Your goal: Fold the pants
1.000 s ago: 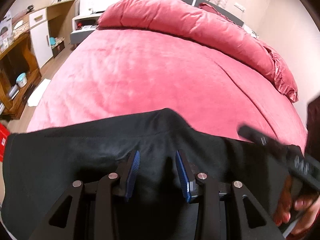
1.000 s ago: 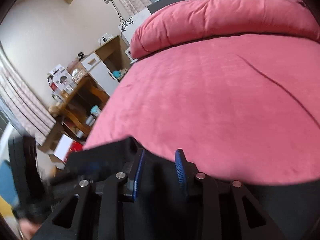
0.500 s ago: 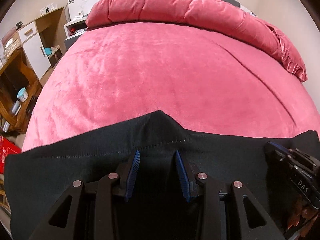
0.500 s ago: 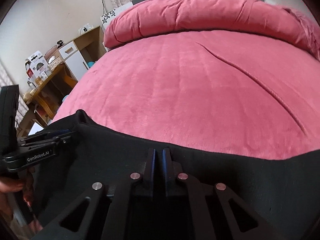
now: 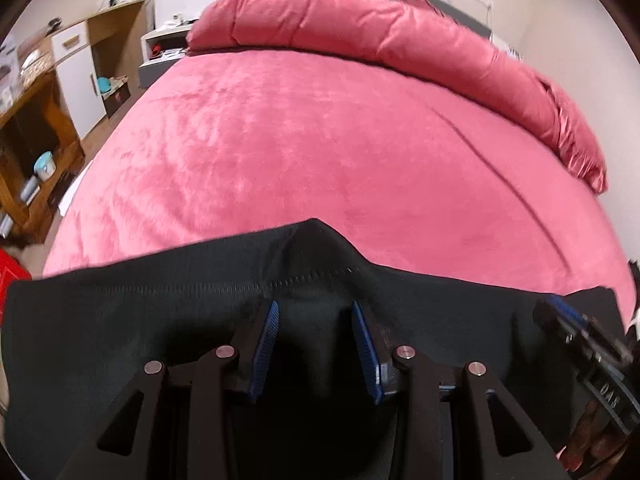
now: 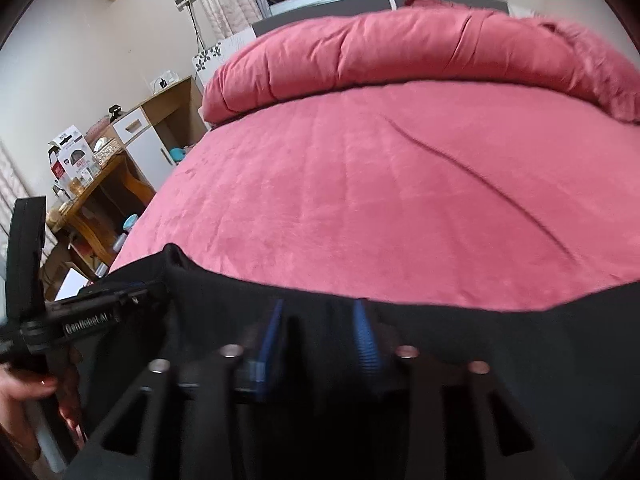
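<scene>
Black pants (image 5: pixel 120 320) lie spread across the near edge of the pink bed (image 5: pixel 320 140), with a small raised peak at their far hem. My left gripper (image 5: pixel 314 308) hovers low over them behind that peak; its blue pads stand apart and bare. My right gripper (image 6: pixel 319 304) sits over the pants' far edge (image 6: pixel 480 340), jaws opening, with only cloth lying below them and nothing pinched. Each gripper also shows in the other's view: the right gripper (image 5: pixel 560 316) at the right edge, the left gripper (image 6: pixel 100 312) at the left, held by a hand (image 6: pixel 24 384).
A rolled pink duvet (image 5: pixel 360 28) lies along the head of the bed. A wooden desk (image 6: pixel 92 188) with boxes and a white cabinet (image 5: pixel 76 68) stand left of the bed. The pink sheet beyond the pants is bare, with one long crease (image 6: pixel 480 184).
The right gripper's jaws were apart, went fully shut half a second ago, and are apart again now. It has also shifted along the pants' edge. The left gripper looks the same.
</scene>
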Available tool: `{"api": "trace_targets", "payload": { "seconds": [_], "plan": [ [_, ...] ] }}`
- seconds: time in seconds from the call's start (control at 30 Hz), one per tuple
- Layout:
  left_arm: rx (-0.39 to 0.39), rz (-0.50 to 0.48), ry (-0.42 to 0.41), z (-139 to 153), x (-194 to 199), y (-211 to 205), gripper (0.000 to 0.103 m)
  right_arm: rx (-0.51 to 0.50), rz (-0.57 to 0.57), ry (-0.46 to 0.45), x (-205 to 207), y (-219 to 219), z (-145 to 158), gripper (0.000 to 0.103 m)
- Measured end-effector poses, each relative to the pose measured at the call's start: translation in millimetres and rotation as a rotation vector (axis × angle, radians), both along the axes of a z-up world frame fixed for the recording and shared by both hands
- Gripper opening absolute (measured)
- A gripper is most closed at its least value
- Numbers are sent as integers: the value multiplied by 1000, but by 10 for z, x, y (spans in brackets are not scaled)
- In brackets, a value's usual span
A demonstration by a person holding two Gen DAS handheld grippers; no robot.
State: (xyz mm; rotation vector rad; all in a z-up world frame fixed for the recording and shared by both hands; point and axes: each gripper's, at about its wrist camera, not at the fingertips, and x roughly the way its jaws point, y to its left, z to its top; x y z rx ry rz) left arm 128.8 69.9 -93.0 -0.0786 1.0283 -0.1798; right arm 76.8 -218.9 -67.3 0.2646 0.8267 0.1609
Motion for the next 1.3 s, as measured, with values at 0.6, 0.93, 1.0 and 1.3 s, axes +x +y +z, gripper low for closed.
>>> {"api": "trace_targets", "payload": {
  "seconds": [0.6, 0.93, 1.0, 1.3],
  "plan": [
    [-41, -124, 4, -78, -893, -243, 48, 8, -311, 100, -932, -934, -149, 48],
    [-21, -119, 22, -205, -959, -255, 49, 45, -498, 107, -1240, -1614, -177, 48],
    [-8, -128, 17, -213, -982, -269, 50, 86, -552, 86, -1355, -1833, -145, 48],
    [5, -148, 3, -223, -1011, -364, 62, 169, -814, 56, -1939, -2695, -95, 58]
  ]
}}
